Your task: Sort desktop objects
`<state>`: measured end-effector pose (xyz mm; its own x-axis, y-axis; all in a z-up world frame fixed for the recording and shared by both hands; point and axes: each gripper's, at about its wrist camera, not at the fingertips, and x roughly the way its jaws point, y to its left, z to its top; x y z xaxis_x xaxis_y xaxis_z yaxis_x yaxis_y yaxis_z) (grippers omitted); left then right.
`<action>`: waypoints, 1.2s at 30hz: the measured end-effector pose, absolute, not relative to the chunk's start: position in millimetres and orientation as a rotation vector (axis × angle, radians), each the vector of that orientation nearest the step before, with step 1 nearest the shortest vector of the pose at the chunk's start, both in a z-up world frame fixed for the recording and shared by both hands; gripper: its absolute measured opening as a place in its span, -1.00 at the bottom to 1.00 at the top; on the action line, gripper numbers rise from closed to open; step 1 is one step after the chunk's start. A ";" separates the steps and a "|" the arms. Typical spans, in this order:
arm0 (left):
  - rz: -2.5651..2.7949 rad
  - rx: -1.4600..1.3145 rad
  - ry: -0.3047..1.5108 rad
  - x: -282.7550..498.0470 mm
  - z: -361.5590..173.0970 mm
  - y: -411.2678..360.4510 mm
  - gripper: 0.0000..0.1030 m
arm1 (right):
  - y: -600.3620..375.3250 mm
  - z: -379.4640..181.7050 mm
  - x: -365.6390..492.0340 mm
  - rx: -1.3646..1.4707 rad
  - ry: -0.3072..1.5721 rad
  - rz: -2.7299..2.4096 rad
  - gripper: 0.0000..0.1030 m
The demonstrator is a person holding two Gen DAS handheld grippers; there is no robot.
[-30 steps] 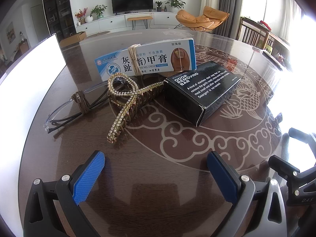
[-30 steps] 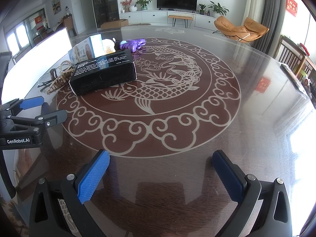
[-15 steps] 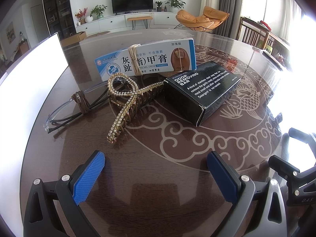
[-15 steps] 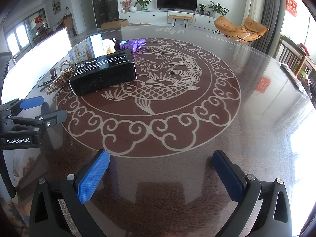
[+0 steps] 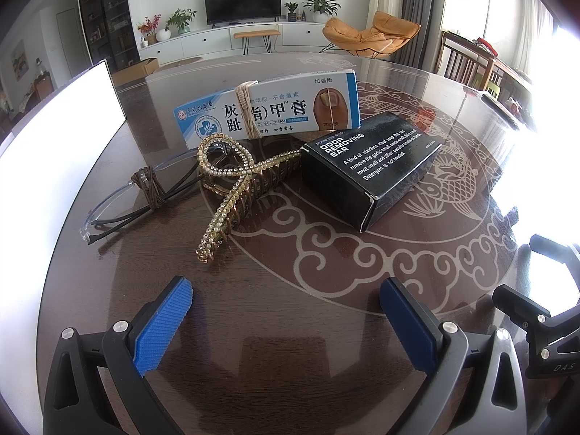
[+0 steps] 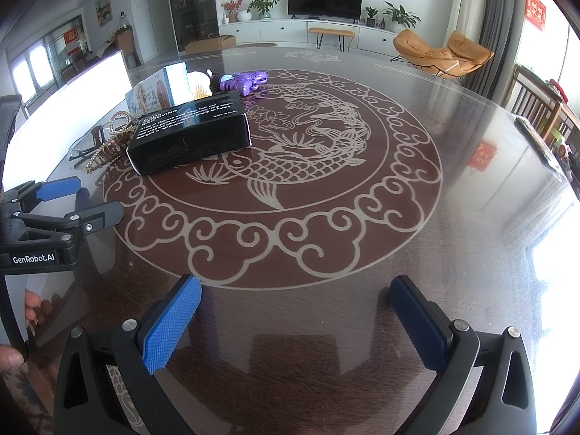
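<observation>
Left wrist view shows the left gripper low over the dark brown glass-topped round surface, its blue fingers wide apart and holding nothing. Just ahead sits a small pile of things. The gold sparkly hair claw clip is nearest, with its tail pointing at the gripper. To its left lie clear-framed glasses tied with a brown cord. To its right sits the black cardboard soap-bar box, with one end touching the clip. Behind them all stands the blue and white nail cream box with a rubber band around it.

Right wrist view shows the right gripper, also wide apart and empty, over a bare part of the surface. A purple plastic toy lies far back, behind the black box.

Nothing looks sorted yet. I think the clip is the easy first pick. Come straight in, put one finger on each side of the thin middle, and squeeze softly so it does not slip. Lift straight up so the glasses and the box do not get dragged along.
</observation>
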<state>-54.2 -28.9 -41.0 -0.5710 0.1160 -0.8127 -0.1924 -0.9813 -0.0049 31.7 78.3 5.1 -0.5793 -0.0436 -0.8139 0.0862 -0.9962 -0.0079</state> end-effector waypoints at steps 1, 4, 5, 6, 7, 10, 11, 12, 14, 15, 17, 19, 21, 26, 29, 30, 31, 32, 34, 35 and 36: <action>2.637 -1.355 0.125 -54.2 -41.0 -28.9 1.00 | 78.8 5.3 31.5 1.404 0.071 -2.728 1.00; 2.637 -1.355 0.125 -54.2 -41.0 -28.9 1.00 | 78.7 5.3 31.5 1.404 0.071 -2.728 1.00; 2.637 -1.355 0.125 -54.1 -40.7 -29.3 1.00 | 79.1 5.4 31.4 1.404 0.071 -2.728 1.00; 2.637 -1.355 0.125 -54.3 -41.0 -28.8 1.00 | 78.2 5.1 31.7 1.404 0.071 -2.728 1.00; 2.637 -1.355 0.125 -54.3 -41.0 -28.8 1.00 | 78.8 5.3 31.5 1.404 0.071 -2.728 1.00; 2.637 -1.355 0.125 -54.3 -41.0 -28.8 1.00 | 78.7 5.2 31.4 1.404 0.071 -2.728 1.00; 2.637 -1.355 0.125 -54.2 -40.8 -29.1 1.00 | 78.3 5.0 31.5 1.404 0.071 -2.728 1.00; 2.637 -1.355 0.125 -54.3 -41.0 -28.9 1.00 | 78.2 4.9 31.5 1.404 0.071 -2.728 1.00; 2.637 -1.355 0.125 -54.2 -41.0 -29.0 1.00 | 78.3 4.9 31.4 1.404 0.072 -2.728 1.00; 2.637 -1.355 0.125 -54.2 -41.0 -29.0 1.00 | 78.2 4.8 31.3 1.404 0.072 -2.728 1.00; 2.637 -1.355 0.125 -54.0 -40.8 -29.4 1.00 | 78.3 4.7 31.2 1.404 0.072 -2.728 1.00; 2.637 -1.355 0.125 -54.0 -40.9 -29.2 1.00 | 78.8 4.8 31.0 1.404 0.071 -2.728 1.00; 2.636 -1.355 0.125 -53.9 -40.8 -29.5 1.00 | 78.3 4.7 31.1 1.404 0.072 -2.728 1.00; 2.596 -1.334 0.160 -51.9 -40.3 -29.7 1.00 | 78.0 4.7 31.2 1.404 0.072 -2.728 1.00; 2.528 -1.314 0.208 -48.9 -39.2 -33.3 1.00 | 78.8 4.9 30.9 1.404 0.072 -2.728 1.00; 2.514 -1.314 0.216 -47.8 -38.2 -34.6 1.00 | 78.0 4.7 31.2 1.404 0.072 -2.728 1.00; 2.506 -1.320 0.221 -44.4 -38.1 -37.6 1.00 | 78.6 4.8 31.0 1.404 0.072 -2.728 1.00; 2.501 -1.330 0.221 -42.7 -37.5 -39.4 1.00 | 78.9 4.9 30.9 1.404 0.072 -2.728 1.00; 2.491 -1.342 0.224 -38.2 -36.9 -43.3 1.00 | 78.7 4.9 31.0 1.404 0.072 -2.728 1.00; 2.485 -1.343 0.228 -35.9 -36.6 -44.7 1.00 | 78.3 4.8 31.2 1.404 0.072 -2.728 1.00; 2.483 -1.342 0.231 -33.3 -37.5 -45.8 1.00 | 78.3 4.8 31.2 1.404 0.072 -2.728 1.00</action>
